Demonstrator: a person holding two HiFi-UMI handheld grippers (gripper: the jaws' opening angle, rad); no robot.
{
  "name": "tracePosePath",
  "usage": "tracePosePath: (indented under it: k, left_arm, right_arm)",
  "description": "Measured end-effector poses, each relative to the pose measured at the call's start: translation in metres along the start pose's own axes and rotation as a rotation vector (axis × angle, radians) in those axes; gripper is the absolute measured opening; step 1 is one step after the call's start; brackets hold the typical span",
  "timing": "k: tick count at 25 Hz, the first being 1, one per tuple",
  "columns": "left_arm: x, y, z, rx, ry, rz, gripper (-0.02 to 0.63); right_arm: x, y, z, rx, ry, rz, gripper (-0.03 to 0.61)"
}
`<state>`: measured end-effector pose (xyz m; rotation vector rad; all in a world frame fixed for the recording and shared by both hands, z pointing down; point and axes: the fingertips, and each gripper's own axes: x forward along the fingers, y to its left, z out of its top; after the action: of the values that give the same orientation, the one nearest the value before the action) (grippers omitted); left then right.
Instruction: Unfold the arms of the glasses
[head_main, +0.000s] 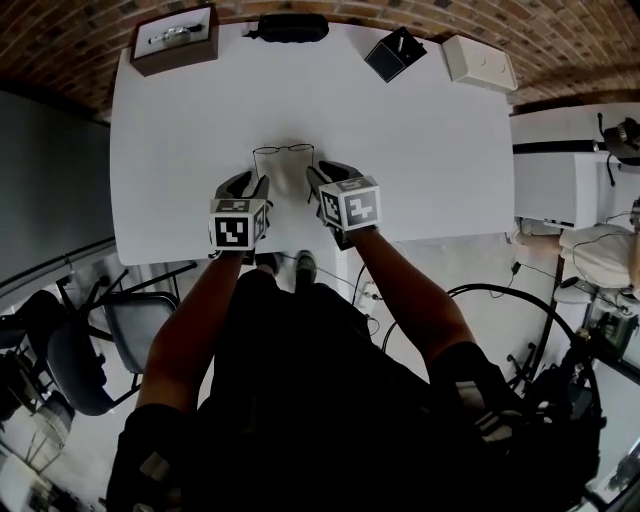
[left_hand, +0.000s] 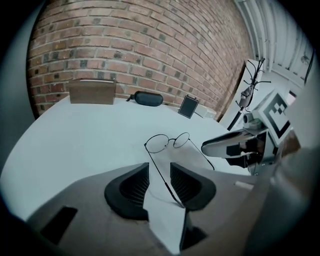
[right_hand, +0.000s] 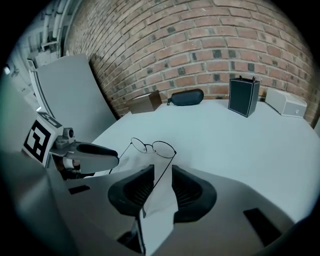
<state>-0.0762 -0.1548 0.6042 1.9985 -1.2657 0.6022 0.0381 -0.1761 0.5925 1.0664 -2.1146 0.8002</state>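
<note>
Left gripper (left_hand: 159, 182) and right gripper (right_hand: 161, 187) both slightly spread, a temple loose between each. Glasses (left_hand: 158, 143) by the table's (head_main: 420, 180) front edge already look unfolded. Light, bendy wire, I'd guess, so hold the temples gently.
</note>
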Motion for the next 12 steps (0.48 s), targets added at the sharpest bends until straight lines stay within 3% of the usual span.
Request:
tracePosePath:
  k: [5,12]
  left_arm:
    - [-0.017,0.000,-0.002,-0.006,-0.028,0.018,0.133]
    - [-0.035,-0.015,-0.011,-0.030,-0.060,0.026,0.133]
  right_arm:
    - [-0.015,0.006,0.004,-0.045,-0.049,0.004,0.095]
    - [-0.032,0.024,-0.010,-0.033,-0.075,0.029,0.106]
